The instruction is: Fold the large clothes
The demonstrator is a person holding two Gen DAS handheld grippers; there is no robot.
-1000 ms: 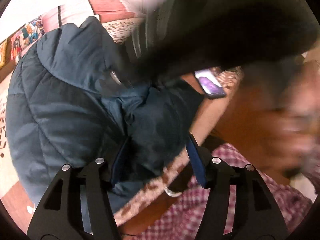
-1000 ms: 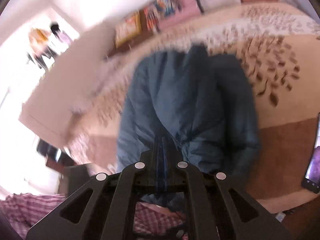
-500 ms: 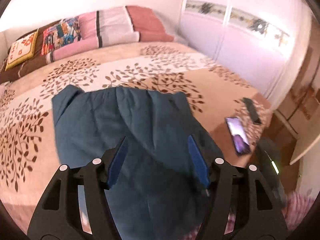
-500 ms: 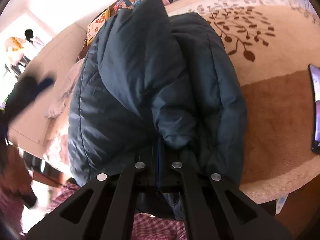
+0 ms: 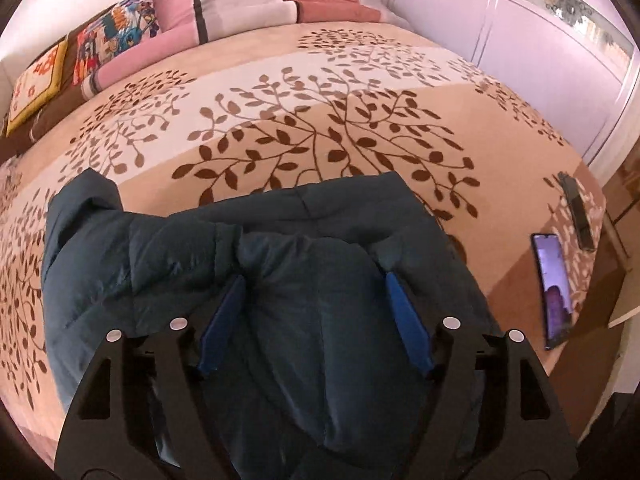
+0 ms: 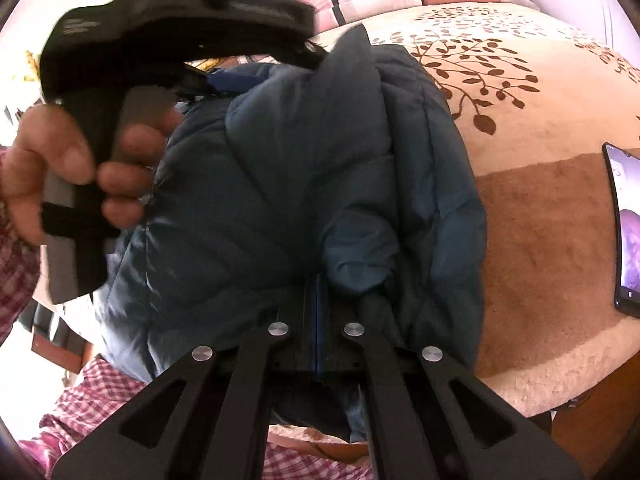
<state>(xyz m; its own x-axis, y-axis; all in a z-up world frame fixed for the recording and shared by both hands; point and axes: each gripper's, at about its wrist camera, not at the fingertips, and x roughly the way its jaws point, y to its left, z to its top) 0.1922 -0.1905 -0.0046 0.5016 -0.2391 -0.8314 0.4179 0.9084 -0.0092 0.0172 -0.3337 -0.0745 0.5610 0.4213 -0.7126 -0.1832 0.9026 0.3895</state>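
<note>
A dark teal quilted puffer jacket [image 5: 168,256] lies bunched at the near edge of the bed; it also fills the middle of the right wrist view [image 6: 280,184]. My left gripper [image 5: 316,280] is open, its blue pads [image 5: 408,320] straddling a fold of the jacket without pinching it. My right gripper [image 6: 318,280] is shut on a bunched fold of the jacket near the bed's front edge. The left gripper and the hand holding it also show in the right wrist view [image 6: 224,80], above the jacket's far left side.
The bed has a beige leaf-patterned cover [image 5: 320,120] with pillows [image 5: 240,4] at the head. A lit phone [image 5: 554,288] and a dark remote [image 5: 576,212] lie on the right edge; the phone shows too in the right wrist view [image 6: 626,232]. White wardrobe doors [image 5: 520,40] stand on the right.
The left gripper swung from facing the person to over the bed and has come down lower onto the jacket, jaws open throughout. The right gripper stays shut on the jacket.
</note>
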